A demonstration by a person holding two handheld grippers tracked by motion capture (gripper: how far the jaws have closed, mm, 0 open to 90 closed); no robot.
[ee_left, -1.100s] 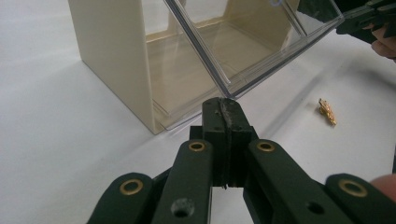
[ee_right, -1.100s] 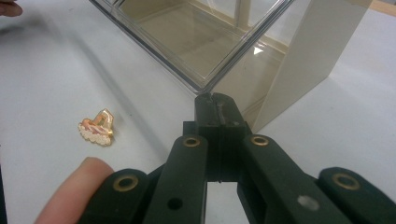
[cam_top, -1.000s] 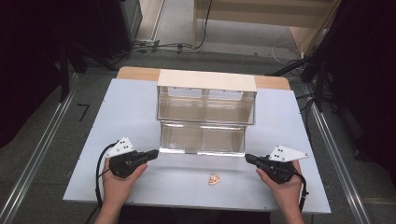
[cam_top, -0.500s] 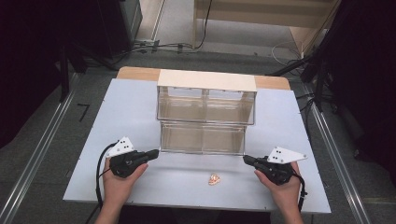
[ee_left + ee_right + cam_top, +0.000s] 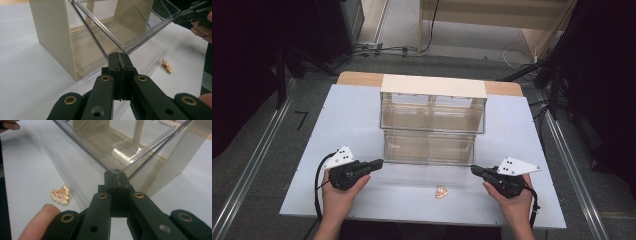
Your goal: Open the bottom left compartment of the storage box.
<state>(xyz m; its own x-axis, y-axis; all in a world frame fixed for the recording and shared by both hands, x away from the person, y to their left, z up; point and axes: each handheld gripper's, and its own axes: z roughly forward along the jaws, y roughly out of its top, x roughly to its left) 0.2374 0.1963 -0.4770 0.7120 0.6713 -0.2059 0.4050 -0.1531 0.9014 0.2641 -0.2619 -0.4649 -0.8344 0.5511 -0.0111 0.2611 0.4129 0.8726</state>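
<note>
The bottom drawer (image 5: 429,147) is pulled out, both grippers (image 5: 378,162) (image 5: 474,170) have fingers closed on nothing at its front corners, and the little pin (image 5: 441,192) in front of the drawer is not yet inside.

table (image 5: 337,115) white | floor (image 5: 272,145) grey | cables (image 5: 377,49) behind | wooden furniture (image 5: 492,15)

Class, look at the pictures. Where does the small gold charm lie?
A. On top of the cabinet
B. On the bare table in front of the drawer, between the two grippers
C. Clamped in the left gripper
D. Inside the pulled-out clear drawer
B: the charm lies on the table, in front of the drawer, between the left gripper and the right gripper, touching neither.
</note>
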